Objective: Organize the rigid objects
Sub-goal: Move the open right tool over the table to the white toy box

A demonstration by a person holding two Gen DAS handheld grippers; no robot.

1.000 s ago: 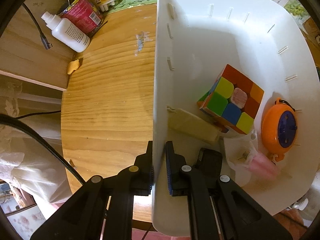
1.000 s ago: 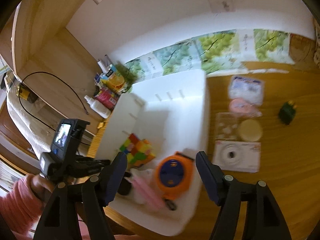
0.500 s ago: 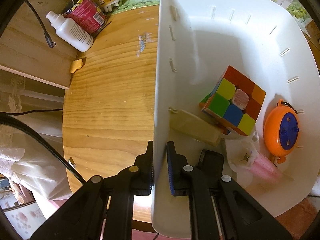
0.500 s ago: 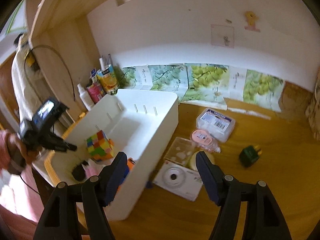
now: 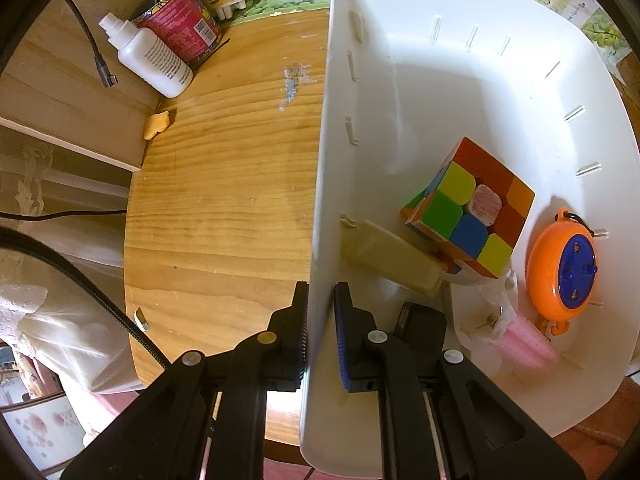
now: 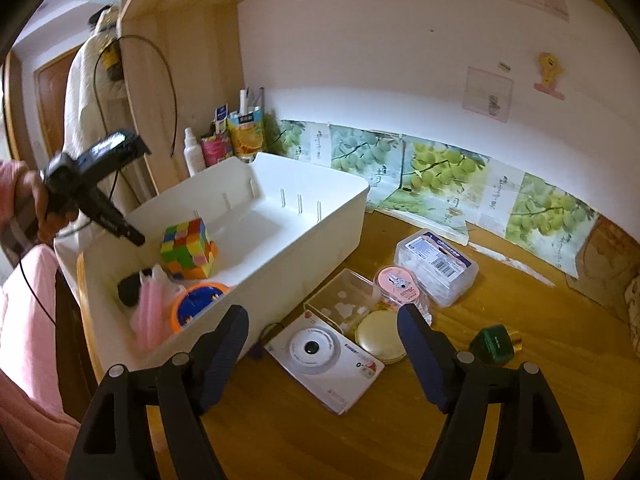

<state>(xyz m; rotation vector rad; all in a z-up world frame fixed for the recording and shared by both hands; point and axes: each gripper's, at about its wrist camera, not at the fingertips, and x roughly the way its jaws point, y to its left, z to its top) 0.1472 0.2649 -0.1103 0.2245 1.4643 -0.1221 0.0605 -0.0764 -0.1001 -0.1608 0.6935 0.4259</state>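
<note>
1. The left gripper points down at the table, its jaws pinching the near side wall of the white bin; one jaw is outside the wall, the other inside.
2. The bin's long axis runs straight ahead of these jaws, away toward the wall.
3. Inside the bin, right of the inner jaw, lie a beige block, a black adapter, a colour cube tilted on one edge, a pink piece and an orange round toy.
4. The right gripper angles down over the table, jaws spread wide and opening, with nothing pressed between them.
5. Just ahead, between its jaws, a white camera lies flat, its long axis slanting from far left to near right.
6. Beyond the right jaw sit a round cream compact, a clear box, a pink tub and a lidded clear case.
7. Right of that jaw stands a green plug.
</note>
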